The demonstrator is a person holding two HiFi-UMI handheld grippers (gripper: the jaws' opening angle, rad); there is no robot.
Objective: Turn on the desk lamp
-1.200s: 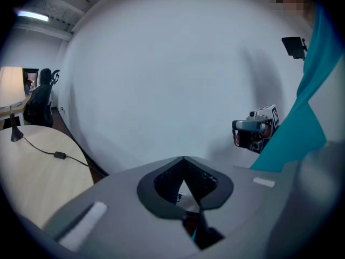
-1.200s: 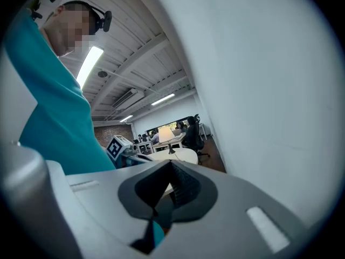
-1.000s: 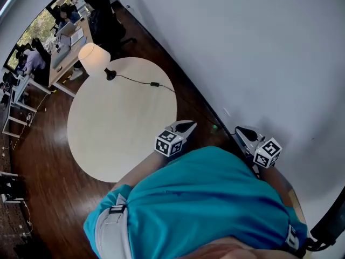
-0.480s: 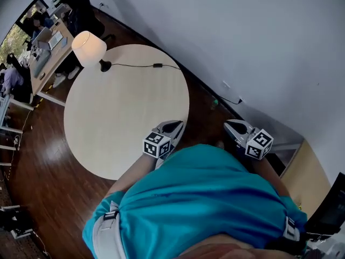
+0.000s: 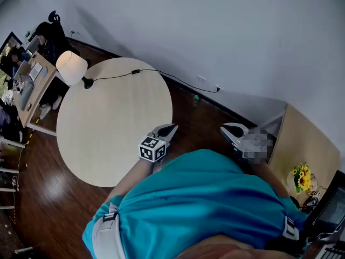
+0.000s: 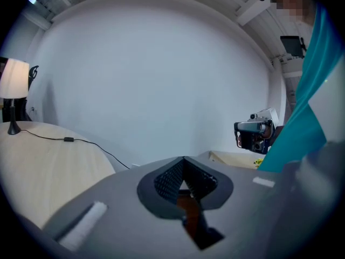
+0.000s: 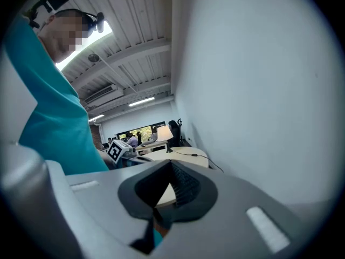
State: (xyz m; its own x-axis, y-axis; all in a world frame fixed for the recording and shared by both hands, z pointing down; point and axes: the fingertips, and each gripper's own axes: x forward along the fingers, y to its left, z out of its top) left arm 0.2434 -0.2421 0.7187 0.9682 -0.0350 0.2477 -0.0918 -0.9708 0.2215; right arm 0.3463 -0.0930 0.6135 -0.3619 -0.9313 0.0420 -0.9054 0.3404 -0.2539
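The round table [image 5: 108, 139] is filling the left middle of the head view, standing on a dark wooden floor [image 5: 48, 209] close to a white wall. The person in a teal shirt [image 5: 205, 204] is standing off the table's near right edge, holding both grippers out in front of the body over the floor rather than over the tabletop.

The left gripper [image 5: 171, 127] is hanging just beside that near right edge. Its 2 jaws are pressing tip to tip with nothing between them. The right gripper [image 5: 225, 127] is sitting well apart from the table, nearer the wall, and its jaws are likewise clenched on nothing.

The lamp [image 5: 71, 67] is standing upright at the far left edge of the table, a pale shade over a dark base, well apart from both grippers. A black cord [image 5: 110, 77] is running from its base along the far edge. A small switch [image 5: 135, 71] is lying on the cord at the far edge, just before the cord drops off toward the wall.

The shade is looking bright, but from this distance that may only be room light, so I cannot tell whether the bulb is lit. As I judge it, the task is barely starting. Nothing is touching the lamp or the switch, and the whole reach across the table and the press are left to do. The left gripper is probably the better placed, being nearer the table.
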